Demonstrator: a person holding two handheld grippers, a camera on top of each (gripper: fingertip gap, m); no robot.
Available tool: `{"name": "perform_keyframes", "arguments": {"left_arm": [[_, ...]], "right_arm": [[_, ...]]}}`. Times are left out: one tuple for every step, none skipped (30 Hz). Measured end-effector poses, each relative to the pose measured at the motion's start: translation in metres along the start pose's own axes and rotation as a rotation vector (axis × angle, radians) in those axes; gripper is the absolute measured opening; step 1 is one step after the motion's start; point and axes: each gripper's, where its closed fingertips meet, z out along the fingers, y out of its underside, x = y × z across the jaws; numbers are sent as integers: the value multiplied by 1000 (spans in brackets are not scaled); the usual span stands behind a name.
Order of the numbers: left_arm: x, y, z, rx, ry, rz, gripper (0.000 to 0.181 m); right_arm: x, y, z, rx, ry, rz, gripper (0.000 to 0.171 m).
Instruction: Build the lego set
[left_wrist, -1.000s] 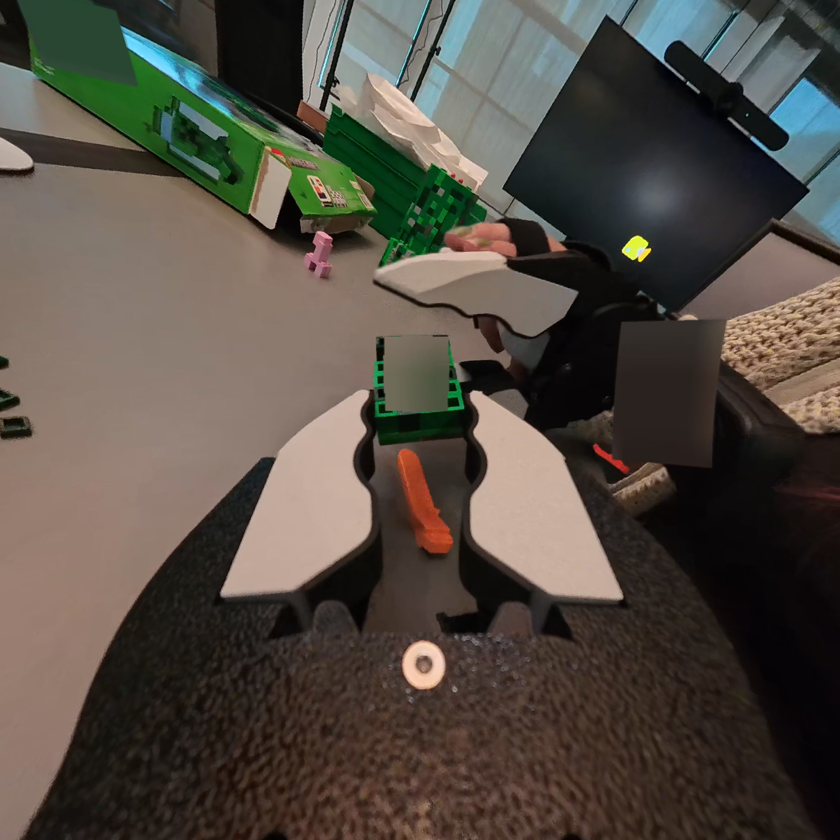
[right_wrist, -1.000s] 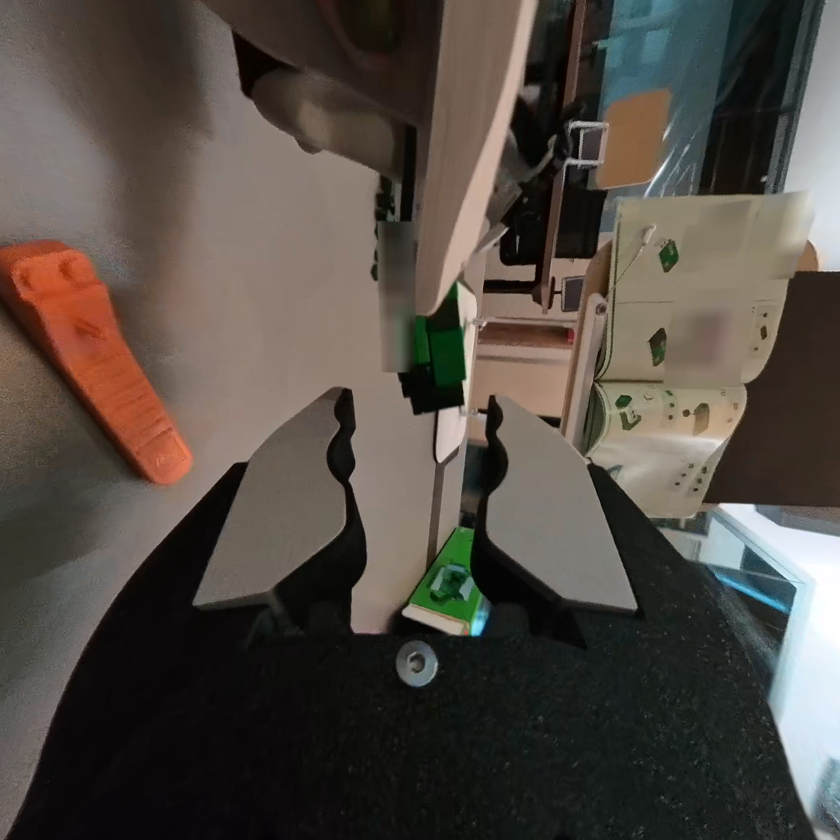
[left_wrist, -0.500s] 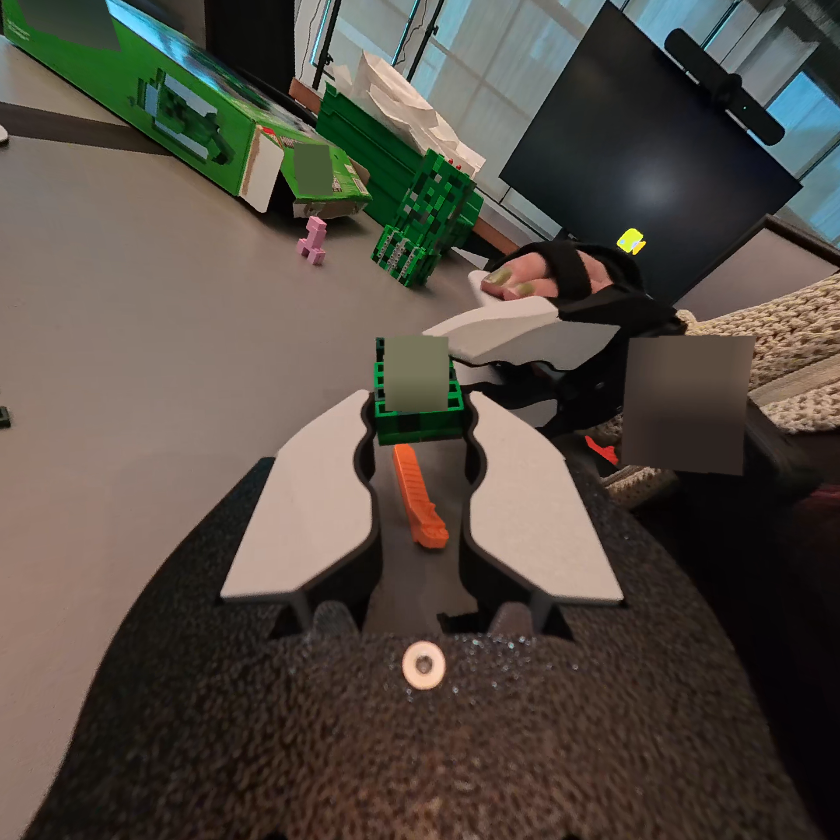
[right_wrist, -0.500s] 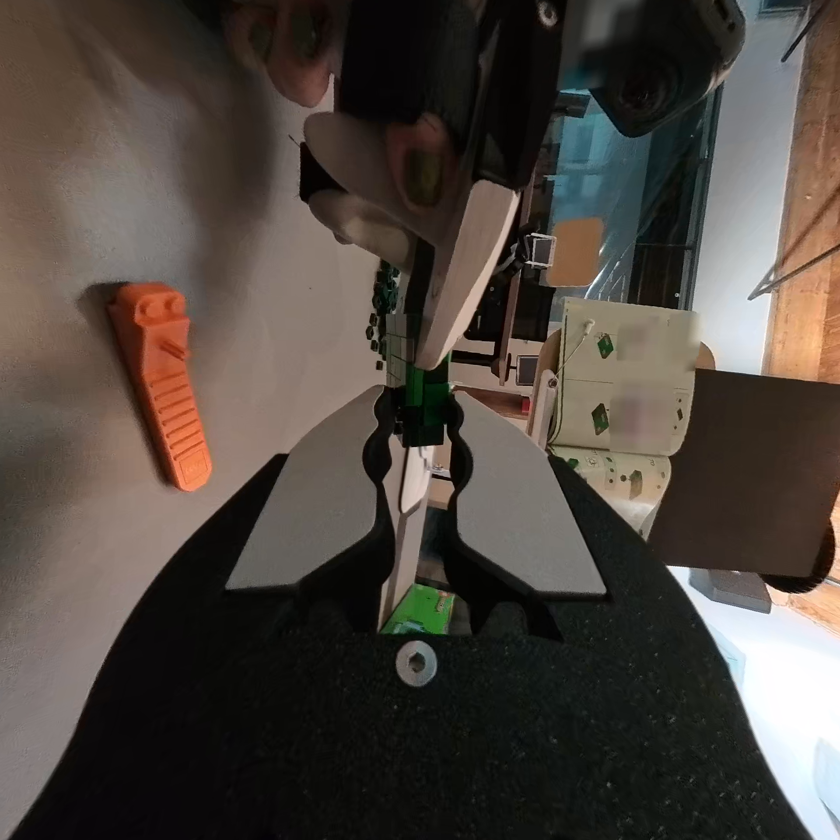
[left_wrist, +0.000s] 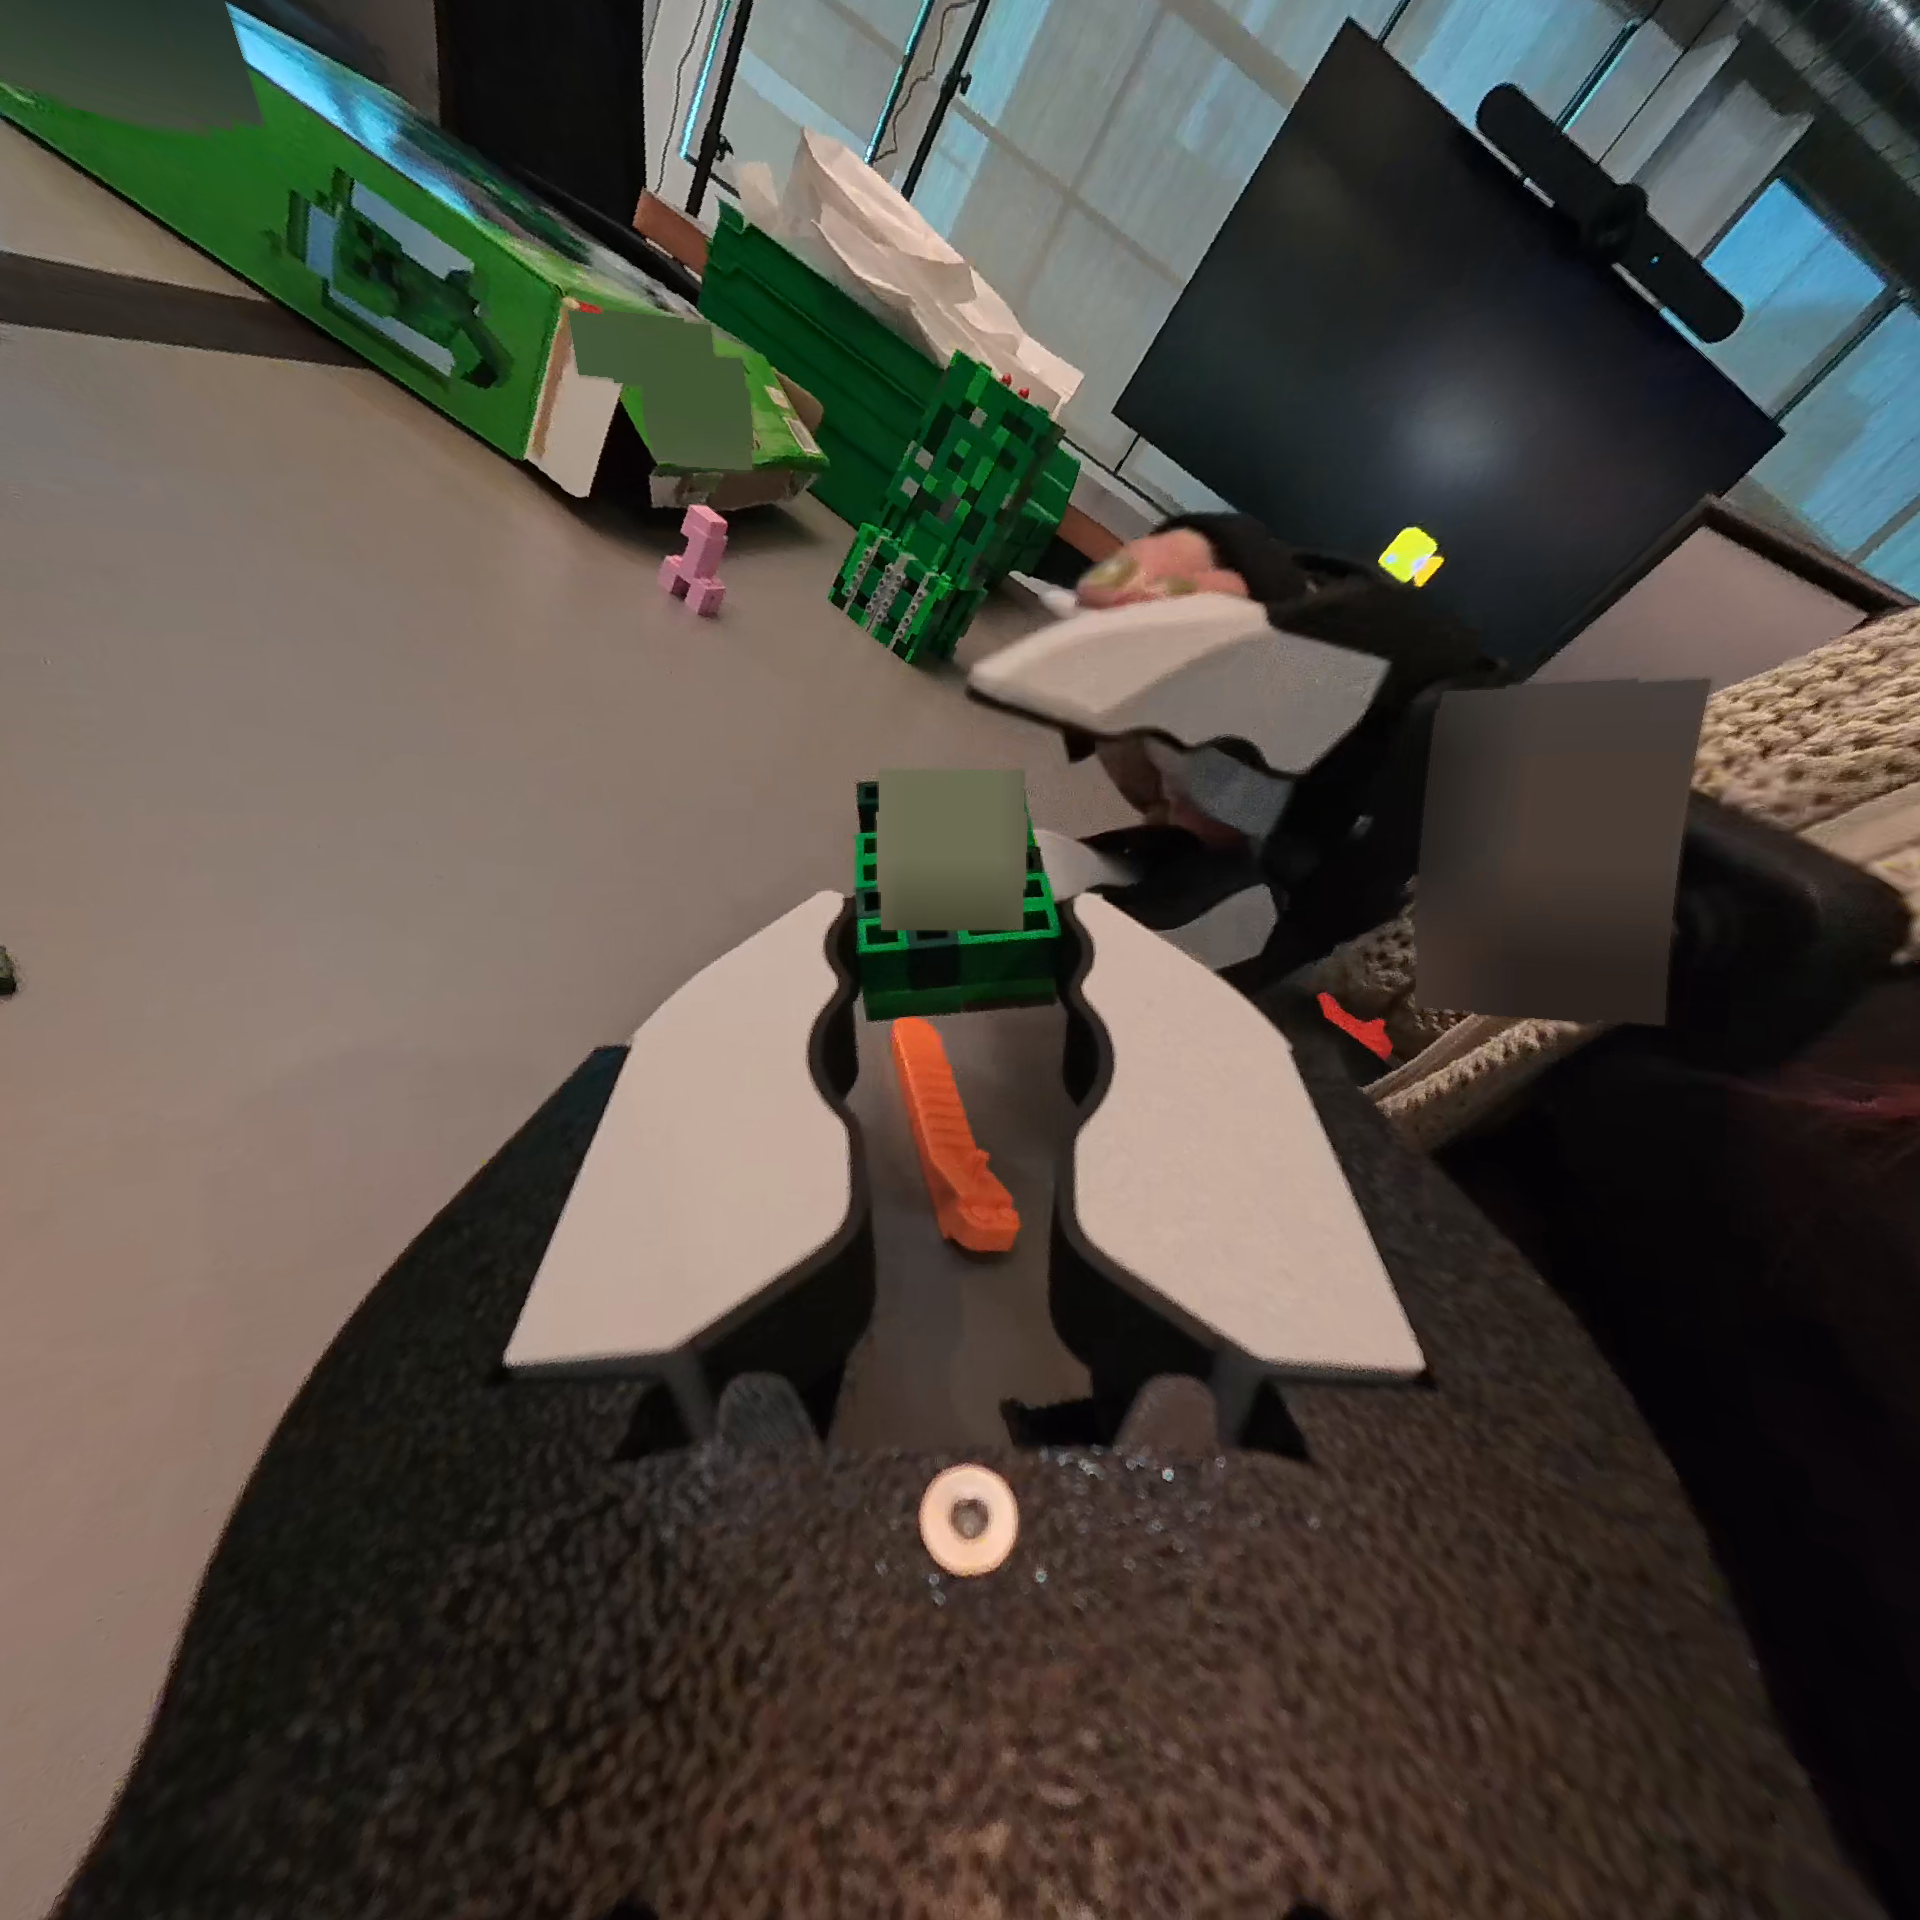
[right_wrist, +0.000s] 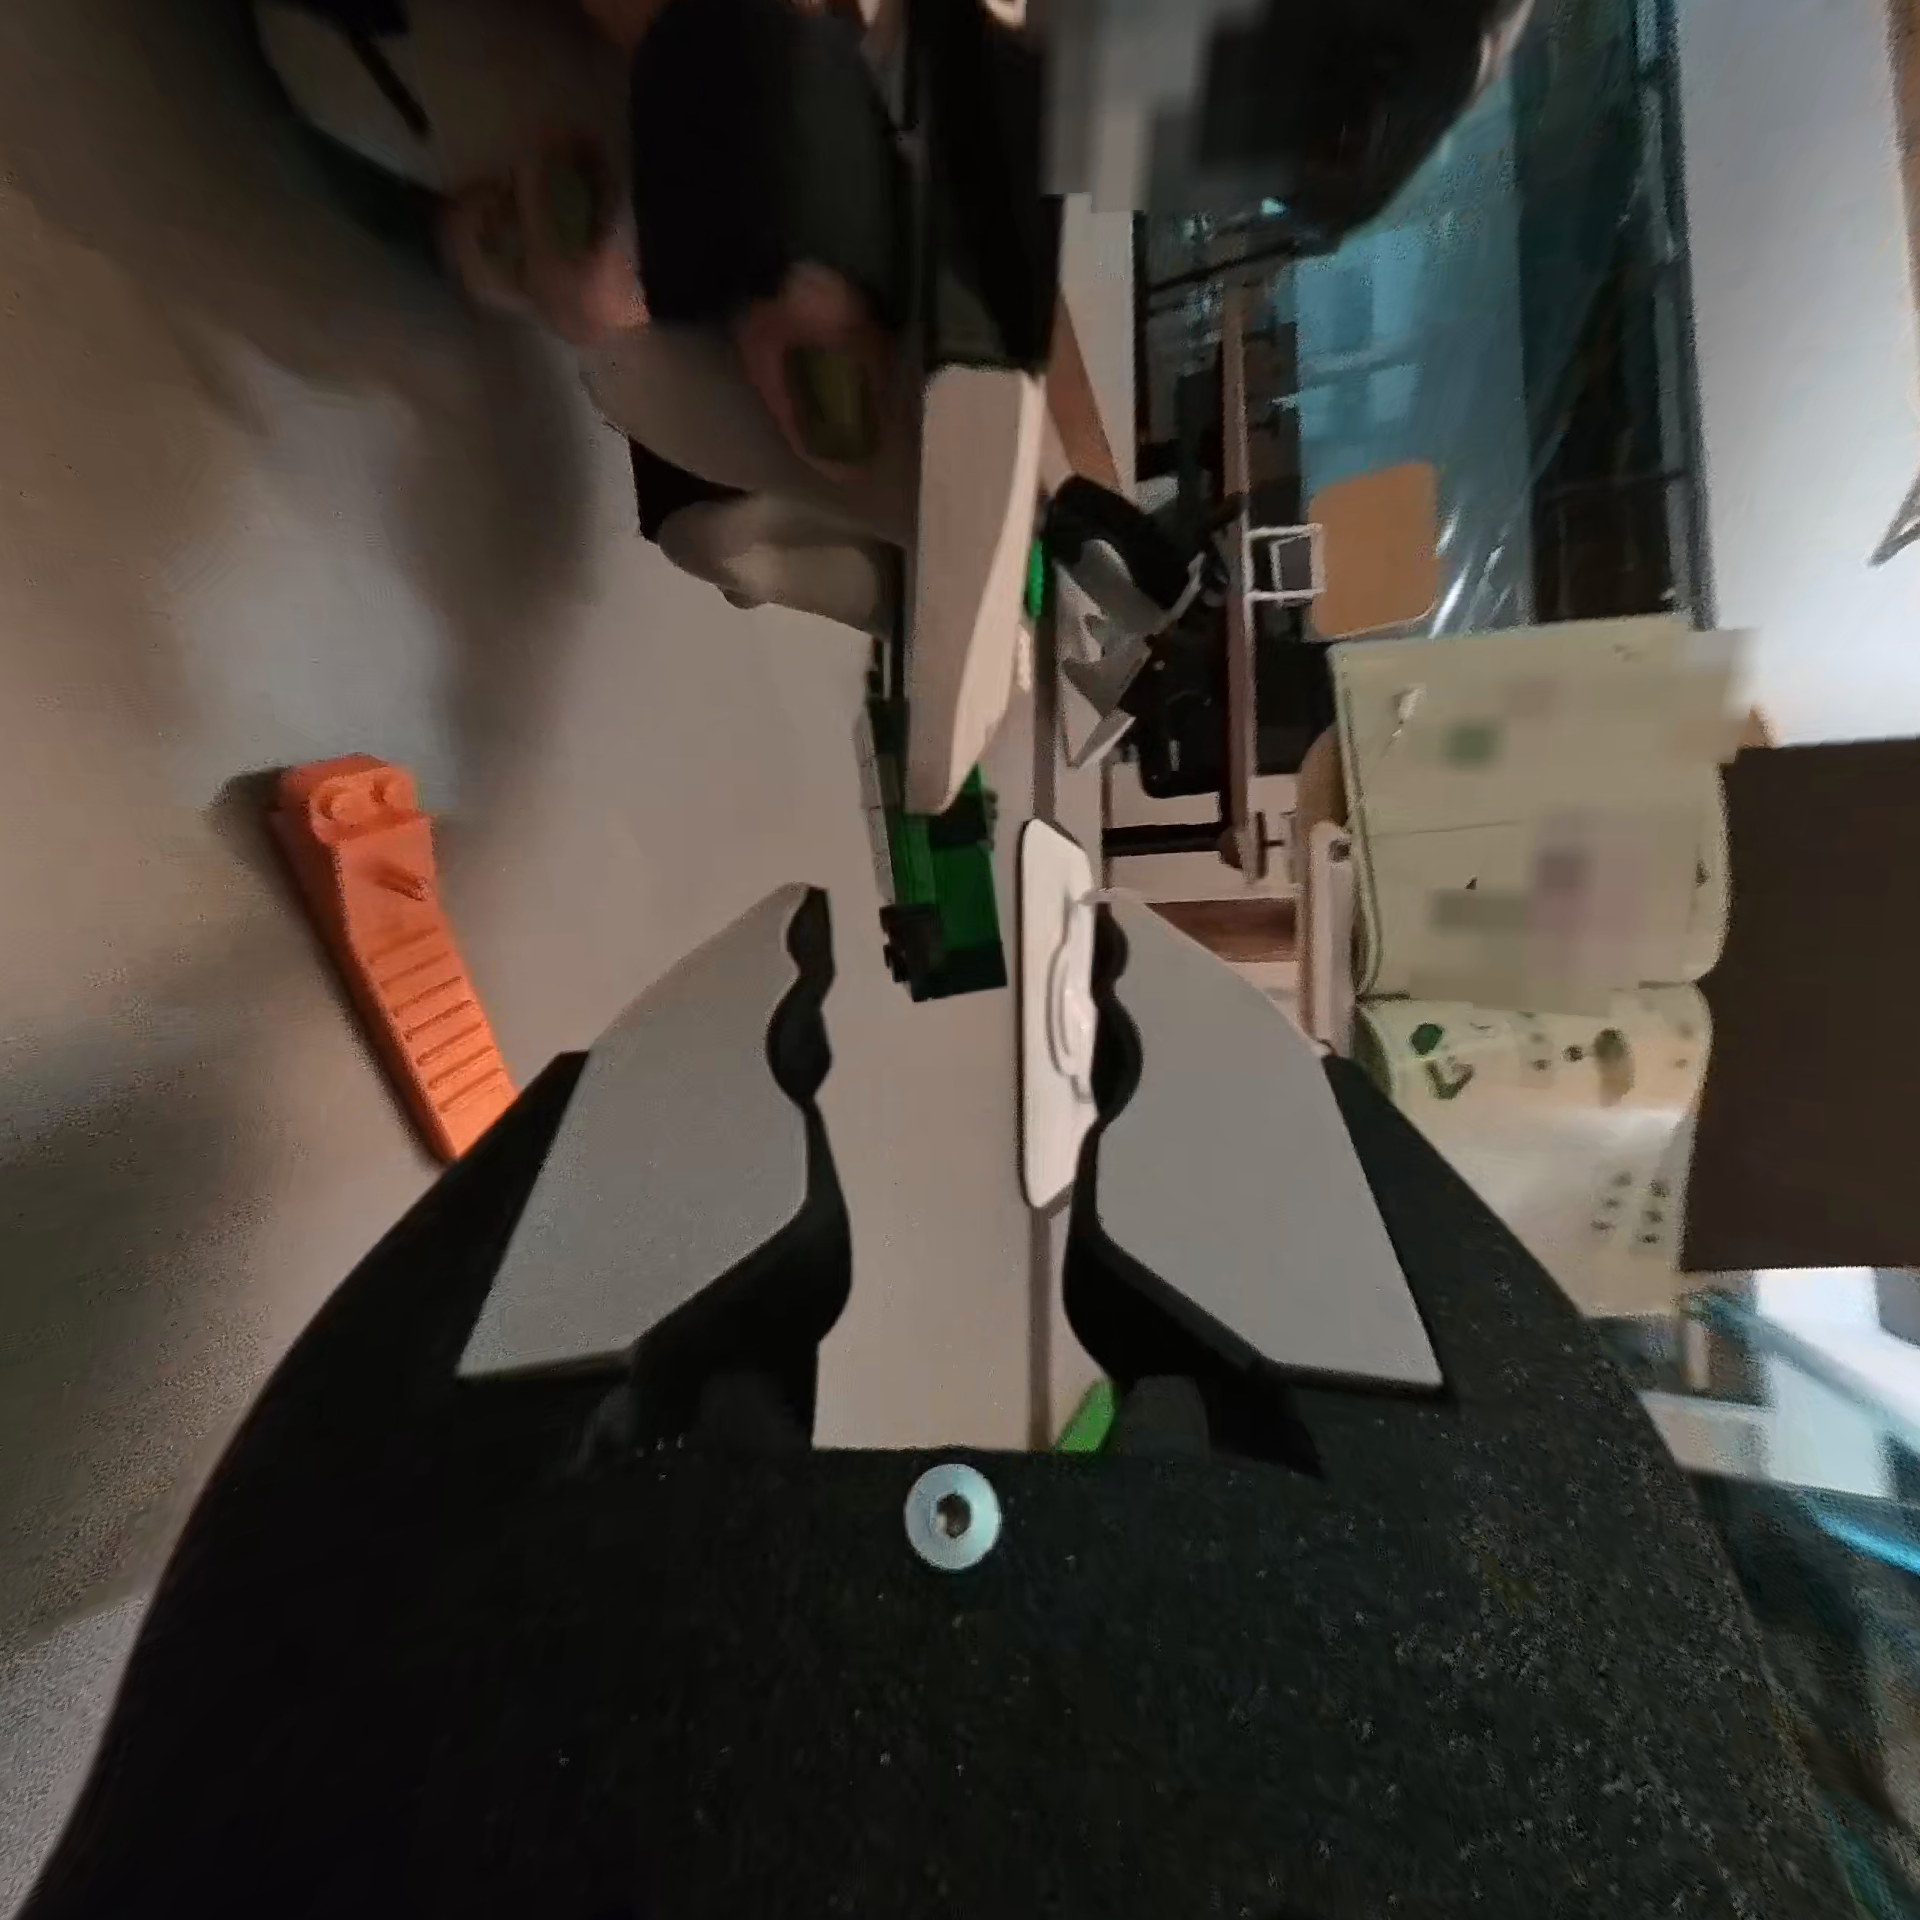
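Note:
My left gripper (left_wrist: 956, 925) is shut on a small green and black lego block (left_wrist: 961, 961) and holds it above the grey table (left_wrist: 312, 831). An orange brick separator (left_wrist: 951, 1143) lies on the table below it. My right gripper (right_wrist: 961, 925) is open and empty. In its view the green block (right_wrist: 951, 914) sits at its fingertips, untouched, under the left gripper's white finger (right_wrist: 966, 623). The separator (right_wrist: 384, 935) lies to the left. In the left wrist view the right gripper (left_wrist: 1143, 675) hovers behind and right of the block.
A built green creeper figure (left_wrist: 956, 509), a pink piece (left_wrist: 696, 566) and a green set box (left_wrist: 395, 270) stand at the far side of the table. A dark monitor (left_wrist: 1434, 343) is behind. An open instruction booklet (right_wrist: 1507, 831) and a white pad (right_wrist: 1055, 1049) show in the right wrist view.
Half a second ago the right gripper was closed narrowly around the green block. It has now opened wide and drawn back from it. The left gripper keeps its hold.

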Motion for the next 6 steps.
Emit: {"name": "perform_keyframes", "arguments": {"left_arm": [[2,0,0,0,13,9,36],[4,-1,0,-1,33,13,36],[7,0,0,-6,59,13,36],[11,0,0,-14,93,12,36],[16,1,1,-24,131,8,36],[20,3,1,-33,162,3,36]], "right_arm": [[-1,2,0,6,-19,26,52],[-2,3,0,23,-32,37,53],[-6,3,-1,45,-55,32,53],[-8,3,-2,63,-65,24,52],[-9,3,-2,80,-62,21,48],[-11,1,-4,108,-70,22,44]]}}
